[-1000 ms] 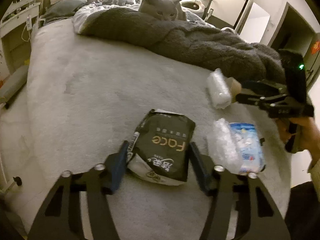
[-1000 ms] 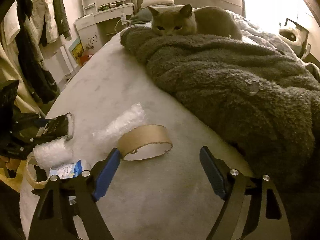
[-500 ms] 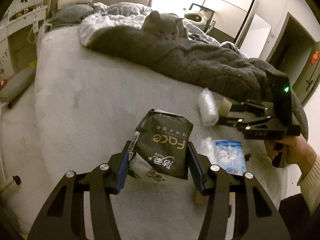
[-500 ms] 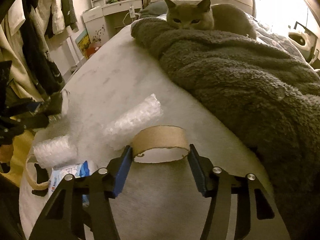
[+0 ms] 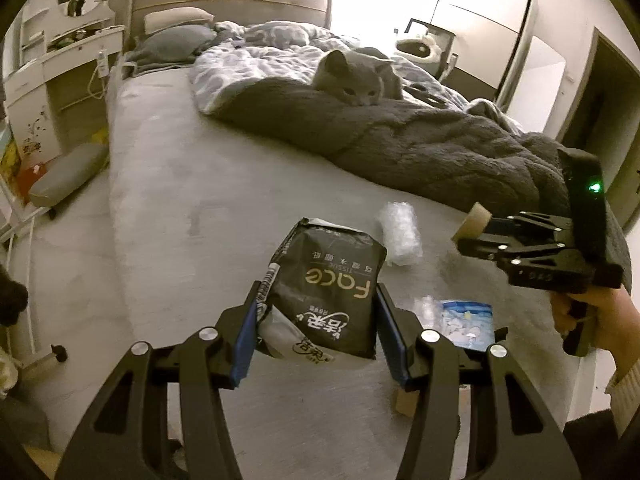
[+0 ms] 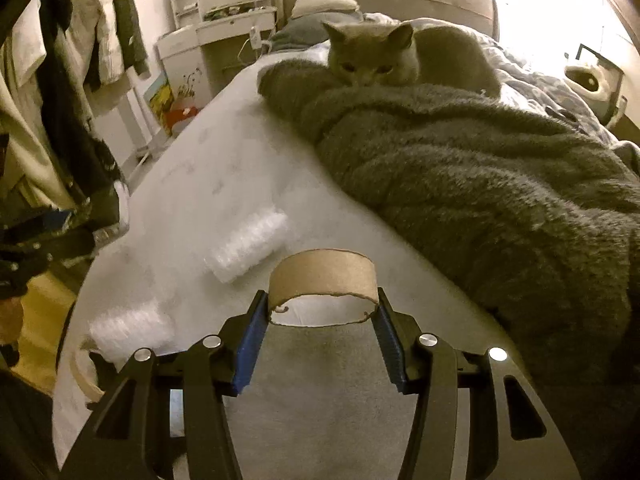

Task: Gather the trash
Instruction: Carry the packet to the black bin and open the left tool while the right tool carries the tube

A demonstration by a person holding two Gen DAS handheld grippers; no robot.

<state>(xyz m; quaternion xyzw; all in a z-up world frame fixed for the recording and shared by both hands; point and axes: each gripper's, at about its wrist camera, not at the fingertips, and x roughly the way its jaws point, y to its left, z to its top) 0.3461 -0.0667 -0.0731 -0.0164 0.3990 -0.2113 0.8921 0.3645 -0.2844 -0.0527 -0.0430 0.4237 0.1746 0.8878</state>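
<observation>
A black tissue pack [image 5: 332,280] hangs above the grey bed sheet [image 5: 180,184], and my left gripper [image 5: 318,296] is shut on its sides. A brown cardboard ring [image 6: 324,276] sits between the blue pads of my right gripper [image 6: 322,300], whose jaws are closing and press on both of its sides. The left wrist view shows the right gripper [image 5: 464,240] with that cardboard ring [image 5: 474,218] at its tip, held by a hand [image 5: 592,312]. A bubble-wrap roll [image 6: 248,246] lies on the sheet just left of the ring.
A grey cat [image 6: 372,52] lies on a dark fuzzy blanket [image 6: 480,184] along the bed's right side. A second bubble-wrap wad [image 6: 128,332], a tape ring [image 6: 80,376] and a blue-white packet [image 5: 464,320] lie near the bed's edge. Hanging clothes [image 6: 60,80] stand to the left.
My right gripper's jaws have come in from wide apart onto the cardboard ring. My left gripper has risen with the black tissue pack in it.
</observation>
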